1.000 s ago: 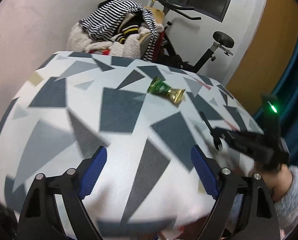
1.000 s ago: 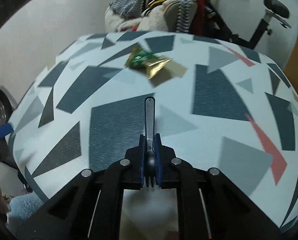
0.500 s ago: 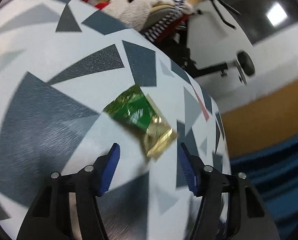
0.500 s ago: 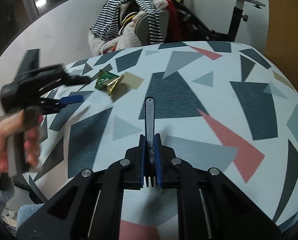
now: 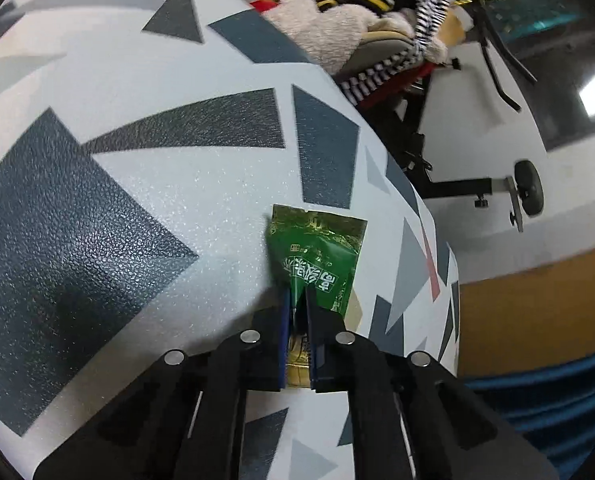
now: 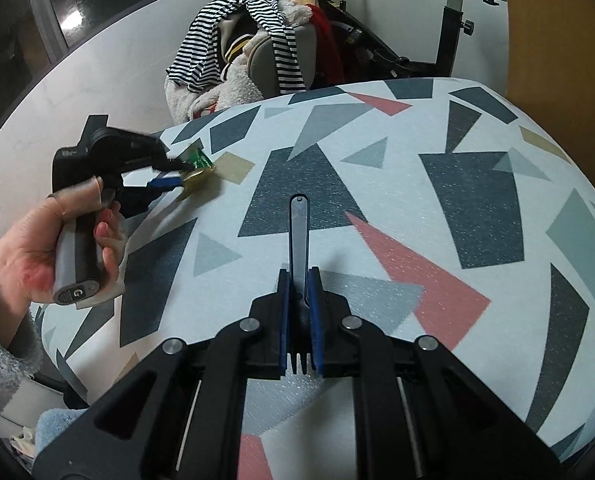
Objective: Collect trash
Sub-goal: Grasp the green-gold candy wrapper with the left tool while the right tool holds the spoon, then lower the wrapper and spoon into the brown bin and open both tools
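Note:
A green and gold wrapper (image 5: 317, 256) lies on the patterned table (image 5: 137, 184). My left gripper (image 5: 297, 300) is shut on its near end; the wrapper's green part sticks out ahead of the fingers. In the right wrist view the left gripper (image 6: 177, 174) pinches the wrapper (image 6: 197, 164) at the table's far left. My right gripper (image 6: 298, 292) is shut on a black plastic fork (image 6: 299, 232), handle pointing forward, tines back between the fingers, held just above the table (image 6: 477, 200).
A chair piled with striped and fluffy clothes (image 6: 249, 56) stands behind the table. An exercise bike (image 6: 449, 12) is at the back right. A wooden wall panel (image 5: 537, 304) and a blue curtain (image 5: 557, 392) lie past the table's right edge.
My left gripper moved forward to the wrapper and closed on it; half a second ago it was open around it. My right gripper keeps hold of the fork.

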`<action>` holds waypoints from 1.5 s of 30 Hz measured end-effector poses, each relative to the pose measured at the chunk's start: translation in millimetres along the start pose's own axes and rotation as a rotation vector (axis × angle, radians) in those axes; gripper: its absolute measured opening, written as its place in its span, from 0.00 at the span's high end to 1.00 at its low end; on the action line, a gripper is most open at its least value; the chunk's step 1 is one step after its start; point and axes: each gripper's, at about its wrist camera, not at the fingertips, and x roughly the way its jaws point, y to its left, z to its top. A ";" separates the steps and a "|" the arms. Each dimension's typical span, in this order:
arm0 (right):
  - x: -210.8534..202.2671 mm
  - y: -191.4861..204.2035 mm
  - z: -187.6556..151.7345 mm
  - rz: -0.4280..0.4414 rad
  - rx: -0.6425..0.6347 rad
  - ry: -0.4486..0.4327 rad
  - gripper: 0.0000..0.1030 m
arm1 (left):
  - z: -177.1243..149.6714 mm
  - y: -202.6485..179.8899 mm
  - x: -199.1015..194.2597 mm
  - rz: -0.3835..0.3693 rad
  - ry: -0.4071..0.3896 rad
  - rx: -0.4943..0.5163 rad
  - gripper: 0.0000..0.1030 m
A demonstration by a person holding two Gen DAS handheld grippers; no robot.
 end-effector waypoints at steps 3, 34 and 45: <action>-5.2 -0.9 -1.7 0.002 0.003 -0.003 0.87 | -7.8 -8.7 -10.0 -0.002 0.000 0.113 0.95; -91.8 75.8 -89.2 0.118 -0.115 0.037 0.87 | -269.4 37.2 -236.1 -0.050 0.011 0.671 0.95; -105.9 79.0 -125.9 0.122 -0.110 0.081 0.87 | -345.0 69.3 -210.3 0.040 0.166 0.833 0.95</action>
